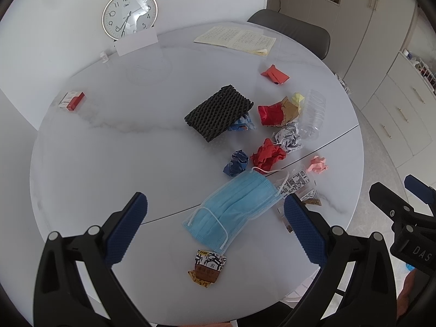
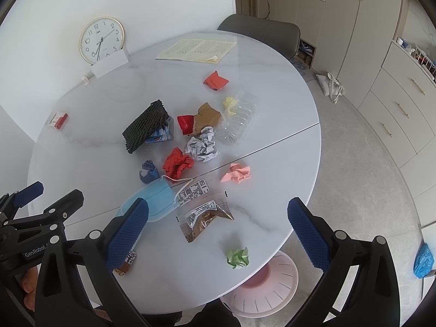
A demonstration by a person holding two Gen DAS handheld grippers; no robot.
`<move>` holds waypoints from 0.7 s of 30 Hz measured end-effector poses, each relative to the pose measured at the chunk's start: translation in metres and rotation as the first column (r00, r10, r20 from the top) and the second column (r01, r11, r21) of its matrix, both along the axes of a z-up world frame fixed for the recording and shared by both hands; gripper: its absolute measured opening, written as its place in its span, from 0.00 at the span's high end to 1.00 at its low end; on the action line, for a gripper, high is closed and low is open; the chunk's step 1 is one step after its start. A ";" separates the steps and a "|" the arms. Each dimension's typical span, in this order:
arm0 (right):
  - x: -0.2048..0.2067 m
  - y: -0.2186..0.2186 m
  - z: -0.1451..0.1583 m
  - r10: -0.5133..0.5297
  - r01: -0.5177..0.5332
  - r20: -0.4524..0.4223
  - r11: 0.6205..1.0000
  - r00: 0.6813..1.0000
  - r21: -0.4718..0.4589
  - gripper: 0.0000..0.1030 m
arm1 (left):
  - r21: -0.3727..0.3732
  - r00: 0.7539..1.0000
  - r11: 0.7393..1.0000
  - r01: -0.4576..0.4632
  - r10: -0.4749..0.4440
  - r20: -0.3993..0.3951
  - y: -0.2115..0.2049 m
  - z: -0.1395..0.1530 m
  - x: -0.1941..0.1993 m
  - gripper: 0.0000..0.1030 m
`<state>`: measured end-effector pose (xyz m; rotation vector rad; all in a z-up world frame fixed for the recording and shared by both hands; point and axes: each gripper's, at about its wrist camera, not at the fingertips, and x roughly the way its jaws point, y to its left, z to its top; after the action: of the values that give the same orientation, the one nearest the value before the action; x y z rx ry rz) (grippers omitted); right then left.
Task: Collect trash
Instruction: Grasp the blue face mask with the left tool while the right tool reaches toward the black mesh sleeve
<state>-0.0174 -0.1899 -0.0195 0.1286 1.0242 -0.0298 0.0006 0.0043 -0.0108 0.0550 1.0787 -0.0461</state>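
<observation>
Our left gripper (image 1: 215,223) is spread wide and holds nothing. It hangs over the near side of the round table (image 1: 109,150), right above the blue face mask (image 1: 231,209), so we think the mask is the easy first grab. Our right gripper (image 2: 218,229) is spread wide too and is empty. It hangs over a clear snack bag (image 2: 207,218), with a green paper ball (image 2: 238,257) just near it. Farther out, the trash sits in a loose bunch in the middle: red paper (image 2: 178,163), a white paper ball (image 2: 203,147), a black net sleeve (image 2: 145,125) and a squashed bottle (image 2: 239,120). A pink bin (image 2: 261,286) waits on the floor by the near right edge, likely so we can drop things in fast.
</observation>
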 end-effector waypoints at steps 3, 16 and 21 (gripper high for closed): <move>-0.003 -0.002 -0.006 0.007 -0.007 0.006 1.000 1.000 -0.007 0.02 | -0.011 1.000 1.000 0.016 -0.015 0.003 0.009 -0.007 -0.003 0.06; -0.024 -0.035 -0.070 -0.036 0.042 -0.090 0.997 0.995 0.065 0.02 | 0.057 0.979 0.980 0.189 -0.183 -0.095 0.030 -0.091 -0.021 0.06; -0.031 -0.040 -0.082 -0.054 0.057 -0.125 0.998 0.991 0.018 0.02 | 0.002 0.965 0.971 0.237 -0.235 -0.116 0.016 -0.120 0.002 0.06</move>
<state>-0.0483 -0.2300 -0.1011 0.1763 1.1458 -0.0786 0.0023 0.0202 -0.1312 0.1978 1.1832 -0.2585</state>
